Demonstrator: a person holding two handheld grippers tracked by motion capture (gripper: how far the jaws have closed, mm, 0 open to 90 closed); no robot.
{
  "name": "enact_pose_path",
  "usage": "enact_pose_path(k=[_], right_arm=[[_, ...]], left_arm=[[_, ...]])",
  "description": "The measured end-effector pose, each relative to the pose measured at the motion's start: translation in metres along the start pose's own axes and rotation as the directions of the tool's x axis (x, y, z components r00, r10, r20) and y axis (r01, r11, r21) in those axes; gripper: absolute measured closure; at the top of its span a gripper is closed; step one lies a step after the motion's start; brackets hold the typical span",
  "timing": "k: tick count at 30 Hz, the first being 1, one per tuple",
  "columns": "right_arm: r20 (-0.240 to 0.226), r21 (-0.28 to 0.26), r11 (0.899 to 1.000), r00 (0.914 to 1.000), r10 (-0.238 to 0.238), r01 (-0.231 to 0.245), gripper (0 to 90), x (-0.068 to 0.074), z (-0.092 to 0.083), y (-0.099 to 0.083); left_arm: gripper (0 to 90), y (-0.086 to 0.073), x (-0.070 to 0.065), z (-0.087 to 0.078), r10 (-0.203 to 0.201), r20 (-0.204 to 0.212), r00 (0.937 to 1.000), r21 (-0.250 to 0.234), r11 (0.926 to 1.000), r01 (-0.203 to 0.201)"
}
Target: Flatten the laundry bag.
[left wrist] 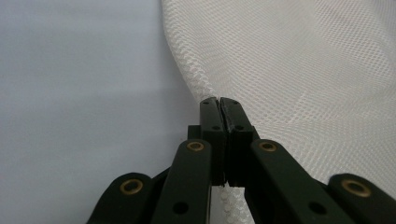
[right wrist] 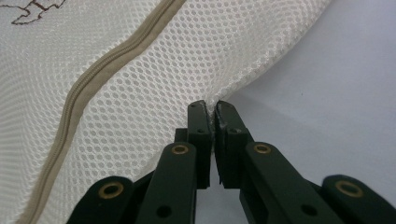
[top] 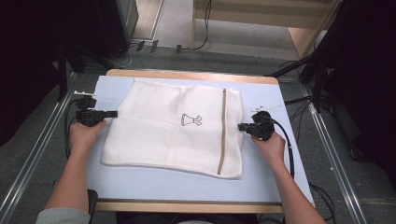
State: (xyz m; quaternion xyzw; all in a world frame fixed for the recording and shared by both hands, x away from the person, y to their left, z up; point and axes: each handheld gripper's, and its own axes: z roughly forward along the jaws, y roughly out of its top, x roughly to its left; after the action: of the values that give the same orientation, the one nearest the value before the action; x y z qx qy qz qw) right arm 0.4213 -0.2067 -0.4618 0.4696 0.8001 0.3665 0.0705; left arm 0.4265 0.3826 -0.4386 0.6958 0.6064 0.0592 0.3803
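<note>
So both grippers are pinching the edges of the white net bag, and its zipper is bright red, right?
Not quite. The left gripper and right gripper do pinch the white net bag, but its zipper is beige, as the right gripper view shows.

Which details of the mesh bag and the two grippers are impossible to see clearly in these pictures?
- High view: the small drawing on the mesh bag is too small to identify.
- High view: bag's underside, hidden by the bag itself.
- Left gripper view: the pinched bag edge, hidden between the left gripper jaws.
- Right gripper view: the zipper ends, cut off by the frame; right gripper jaws cover the edge.
</note>
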Motion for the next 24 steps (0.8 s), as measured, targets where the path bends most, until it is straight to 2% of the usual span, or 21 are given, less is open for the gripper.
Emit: enact_pose_path(k=[3,7,9,13,15,19,21,24], right_arm=[[0.004,0.023,1.000,1.0000,0.007,-0.008,87.4,-0.001,0.006,-0.004],[-0.011,-0.002,1.000,0.9998,0.017,-0.017,87.2,0.001,0.006,-0.012],[-0.009,-0.003,1.000,0.9998,0.015,-0.015,87.2,0.003,0.005,-0.014],[-0.006,0.018,0.999,0.9993,-0.036,0.036,87.0,0.013,-0.005,-0.027],[-0.013,0.020,0.999,0.9994,-0.032,0.032,87.0,0.015,-0.007,-0.029],[-0.034,0.044,0.995,0.9955,-0.089,0.090,86.3,0.030,-0.018,-0.045],[-0.045,0.051,0.994,0.9942,-0.097,0.100,86.3,0.033,-0.021,-0.048],[-0.086,0.067,0.989,0.9879,-0.129,0.135,85.7,0.042,-0.028,-0.058]], left_arm=[[90.0,0.000,0.003,0.004,-0.001,-0.002,1.0000,-0.008,1.0000,0.001],[89.9,0.002,0.005,0.009,-0.007,-0.001,1.0000,-0.037,0.9993,0.007],[89.9,0.003,0.005,0.009,-0.004,-0.003,1.0000,-0.031,0.9995,0.004],[89.8,0.009,0.002,0.014,0.001,-0.001,1.0000,-0.027,0.9996,-0.002],[89.7,0.012,0.001,0.017,0.008,-0.002,1.0000,-0.025,0.9996,-0.008],[88.9,0.016,-0.003,0.026,0.025,-0.003,0.9997,-0.016,0.9995,-0.025],[88.8,0.017,-0.003,0.027,0.029,0.001,0.9996,-0.008,0.9995,-0.029],[88.1,0.020,-0.007,0.033,0.043,-0.003,0.9991,-0.006,0.9991,-0.043]])
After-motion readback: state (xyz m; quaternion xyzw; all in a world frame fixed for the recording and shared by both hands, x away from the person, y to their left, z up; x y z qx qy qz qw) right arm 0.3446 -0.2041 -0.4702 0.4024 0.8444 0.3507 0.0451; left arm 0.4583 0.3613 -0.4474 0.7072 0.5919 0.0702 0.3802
